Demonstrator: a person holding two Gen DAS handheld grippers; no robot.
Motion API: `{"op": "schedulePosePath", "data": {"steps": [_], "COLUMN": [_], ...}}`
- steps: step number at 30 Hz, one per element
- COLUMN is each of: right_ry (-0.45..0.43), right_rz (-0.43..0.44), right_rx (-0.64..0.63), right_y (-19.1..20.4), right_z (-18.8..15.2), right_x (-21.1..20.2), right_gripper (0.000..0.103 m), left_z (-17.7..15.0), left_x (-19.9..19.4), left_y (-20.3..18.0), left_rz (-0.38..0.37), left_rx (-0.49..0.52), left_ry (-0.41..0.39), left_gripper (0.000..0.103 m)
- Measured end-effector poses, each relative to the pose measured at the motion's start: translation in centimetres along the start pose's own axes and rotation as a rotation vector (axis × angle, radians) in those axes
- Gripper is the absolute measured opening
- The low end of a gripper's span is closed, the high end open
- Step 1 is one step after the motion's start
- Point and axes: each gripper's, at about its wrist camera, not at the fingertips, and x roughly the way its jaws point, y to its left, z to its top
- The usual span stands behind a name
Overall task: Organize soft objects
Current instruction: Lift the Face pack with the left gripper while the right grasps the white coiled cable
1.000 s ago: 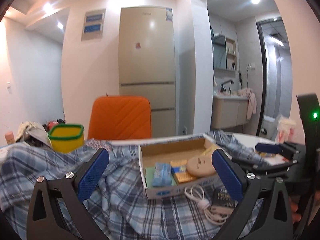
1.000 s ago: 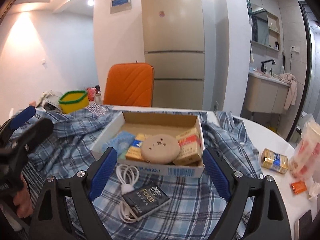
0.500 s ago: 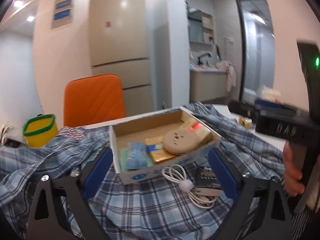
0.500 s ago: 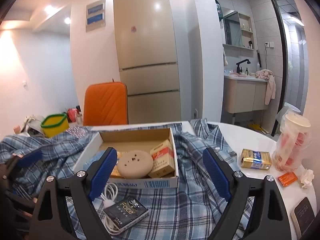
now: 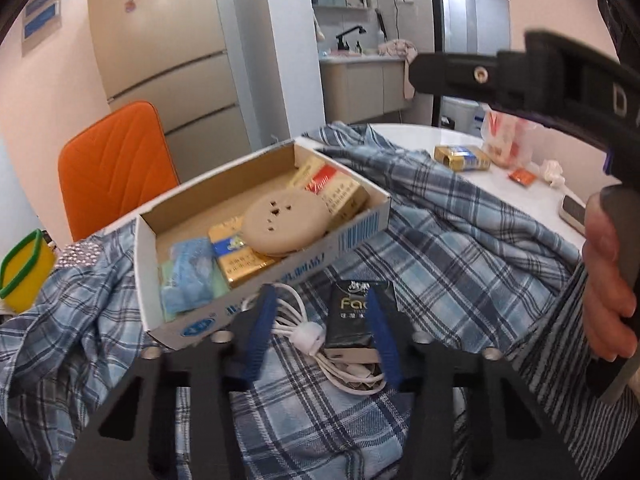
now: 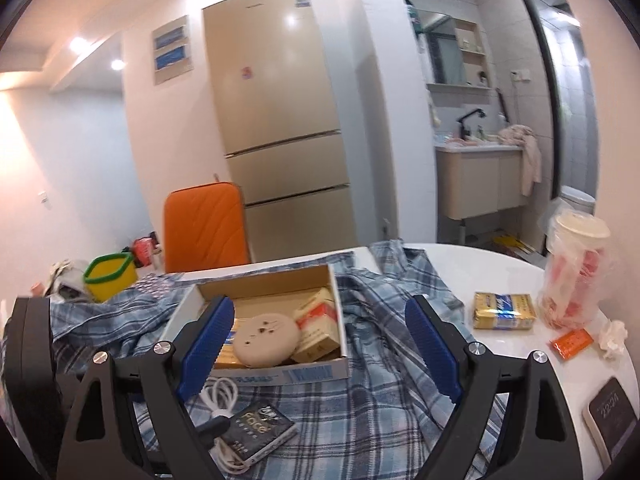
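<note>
Blue plaid cloth, a shirt by the look of it, lies rumpled and unfolded across the round white worktop, and it is the main soft thing here to be put in order. Nothing of that looks done yet: the shirt is spread in loose folds toward the worktop's near edge, and hard clutter sits on top of it. A cardboard box of small packets rests on the cloth, and just in front of it, toward the near edge, lie a coiled white cable and a dark packet.

The left tongs are lowered over the cable and packet with the jaws partly drawn in on either side; whether the pads press them I cannot tell. The right tongs hover spread wide above the box and shirt, gripping nothing.

My judgement is that the task is at its start: the items must be cleared off the shirt first, and then the folding remains.
</note>
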Motion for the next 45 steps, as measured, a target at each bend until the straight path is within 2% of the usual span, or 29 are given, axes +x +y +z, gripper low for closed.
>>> {"op": "schedulePosePath", "data": {"steps": [5,7,11,15,17,18,19,21,23,27,29,31,35,38,42,45], "right_ry": [0.033,0.031,0.022,0.043,0.050,0.052,0.051,0.048,0.049,0.043,0.040,0.032,0.037,0.057,0.078,0.137], "right_rz": [0.019,0.018,-0.001,-0.013,-0.010,-0.011,-0.014,-0.024,-0.028,-0.037,-0.032,-0.025,0.001,0.041,0.095,0.169], "right_rx": [0.010,-0.003,-0.029,-0.019,-0.011,-0.009,-0.011,-0.017,-0.017,-0.007,0.004,0.012,-0.003,-0.046,-0.130,-0.194], "right_y": [-0.1,0.2,0.6,0.4,0.2,0.2,0.2,0.2,0.2,0.1,-0.1,-0.2,0.2,1.1,2.9,4.4], "right_z": [-0.2,-0.3,-0.5,-0.5,-0.5,-0.5,-0.5,-0.6,-0.6,-0.6,-0.6,-0.5,-0.6,-1.0,-1.7,-2.3], "right_x": [0.6,0.5,0.4,0.8,1.0,1.0,1.0,1.1,1.1,1.0,0.9,0.8,1.0,1.3,1.7,2.6], "right_gripper": [0.089,0.089,0.089,0.089,0.089,0.089,0.089,0.089,0.089,0.089,0.089,0.089,0.089,0.089,0.089,0.089], "left_z": [-0.4,-0.4,-0.6,-0.6,-0.7,-0.7,-0.7,-0.8,-0.8,-0.8,-0.9,-1.3,-2.4,-2.9,-2.8,-3.0], "left_x": [0.9,1.6,2.4,3.0,3.4,3.5,3.4,3.3,3.2,1.5,-0.1,-2.0,-5.3,-6.2,-6.2,-6.5], "left_y": [-0.5,-0.7,-0.9,-1.0,-1.0,-1.0,-1.0,-1.0,-0.9,-0.1,0.8,1.9,4.2,5.4,5.9,6.4], "left_rz": [-0.063,-0.077,-0.092,-0.102,-0.114,-0.113,-0.106,-0.130,-0.123,-0.093,-0.037,0.052,0.110,0.148,0.194,0.235], "left_rx": [0.026,0.034,0.039,0.037,0.036,0.036,0.035,0.034,0.030,-0.009,-0.055,-0.123,-0.250,-0.310,-0.339,-0.371], "left_ry": [0.036,0.068,0.107,0.138,0.164,0.176,0.171,0.165,0.159,0.077,-0.005,-0.102,-0.265,-0.300,-0.288,-0.287], "left_gripper": [0.042,0.059,0.068,0.068,0.058,0.050,0.046,0.046,0.046,0.045,0.045,0.045,0.045,0.045,0.045,0.045]}}
